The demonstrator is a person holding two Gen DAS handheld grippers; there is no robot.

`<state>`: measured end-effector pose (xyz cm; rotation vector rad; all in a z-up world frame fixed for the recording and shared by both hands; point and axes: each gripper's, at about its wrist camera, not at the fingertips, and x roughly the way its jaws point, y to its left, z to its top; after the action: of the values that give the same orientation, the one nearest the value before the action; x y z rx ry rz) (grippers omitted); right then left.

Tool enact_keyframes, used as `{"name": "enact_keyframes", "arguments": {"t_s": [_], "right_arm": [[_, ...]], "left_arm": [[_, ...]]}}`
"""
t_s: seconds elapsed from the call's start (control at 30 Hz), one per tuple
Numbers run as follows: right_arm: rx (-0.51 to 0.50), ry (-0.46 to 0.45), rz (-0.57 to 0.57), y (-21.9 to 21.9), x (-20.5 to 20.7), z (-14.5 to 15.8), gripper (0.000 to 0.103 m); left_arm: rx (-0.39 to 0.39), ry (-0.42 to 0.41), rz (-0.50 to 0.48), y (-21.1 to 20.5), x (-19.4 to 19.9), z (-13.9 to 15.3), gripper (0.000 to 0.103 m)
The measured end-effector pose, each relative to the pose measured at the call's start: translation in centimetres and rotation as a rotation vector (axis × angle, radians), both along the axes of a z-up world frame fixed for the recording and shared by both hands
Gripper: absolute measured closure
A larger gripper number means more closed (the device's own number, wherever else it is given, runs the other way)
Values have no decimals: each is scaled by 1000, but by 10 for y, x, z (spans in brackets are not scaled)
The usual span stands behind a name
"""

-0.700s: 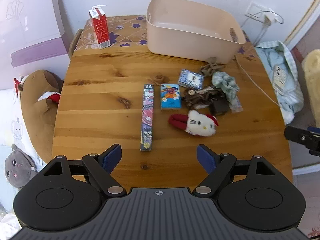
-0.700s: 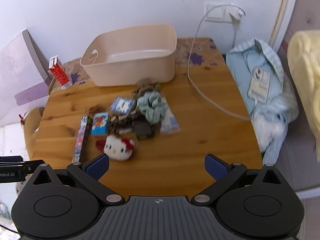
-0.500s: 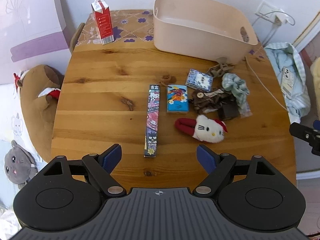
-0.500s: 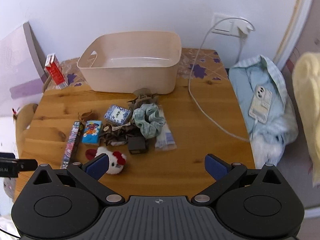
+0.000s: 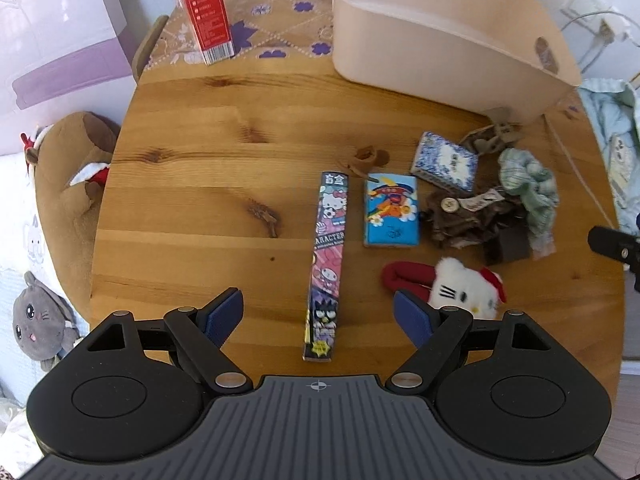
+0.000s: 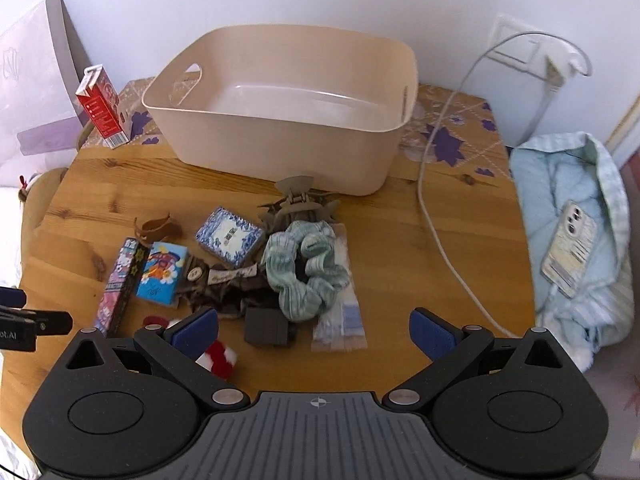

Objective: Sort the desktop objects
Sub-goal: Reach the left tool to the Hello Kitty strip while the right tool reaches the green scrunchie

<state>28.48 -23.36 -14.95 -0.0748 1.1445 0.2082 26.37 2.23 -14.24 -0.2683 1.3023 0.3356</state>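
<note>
An empty beige tub (image 6: 280, 136) (image 5: 440, 52) stands at the back of the round wooden table (image 5: 192, 200). In front of it lie a long cartoon box (image 5: 329, 256) (image 6: 120, 284), a blue card pack (image 5: 391, 210) (image 6: 162, 268), a blue-and-white patterned box (image 5: 445, 162) (image 6: 230, 238), a brown fabric piece (image 5: 468, 220), a green scrunchie (image 6: 306, 270) (image 5: 530, 184), a dark cube (image 6: 267, 327) and a white cat plush (image 5: 464, 288). My left gripper (image 5: 318, 316) hangs open above the long box's near end. My right gripper (image 6: 314, 330) hangs open above the cube and a clear packet (image 6: 340, 320).
A red carton (image 5: 205, 12) (image 6: 102, 106) stands at the back left. A white cable (image 6: 436, 216) runs across the table's right side to a wall socket. A phone (image 6: 568, 248) lies on light blue cloth to the right. Plush toys (image 5: 68, 172) sit left of the table.
Both grippers have come lower and closer to the table, so the objects look larger. The left one has drifted left over the long box; both stay open.
</note>
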Motion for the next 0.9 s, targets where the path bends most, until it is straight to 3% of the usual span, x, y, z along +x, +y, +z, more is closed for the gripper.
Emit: {"name": "enact_keyframes", "arguments": {"t_s": [0.27,0.33,0.67,0.7,0.8,0.9], "right_arm": [[-11,34,39,7,41,-34,0],[-29,46,55,9,48,-42,0],[-41,86,77,7,72,-73,0],[-41,87,78,6,73,-75,2],[-39,104,78,5,77,-81,14],[-27,128,72,1,80,-88,17]], "left_arm": [[20,12,69,12,19,-29,19],[26,17,199,15,23,-34,19],[4,81,204,21,37,-68,19],[17,89,248,21,38,-72,19],[37,101,259,19,42,-81,19],[66,98,292,19,43,-85,19]]}}
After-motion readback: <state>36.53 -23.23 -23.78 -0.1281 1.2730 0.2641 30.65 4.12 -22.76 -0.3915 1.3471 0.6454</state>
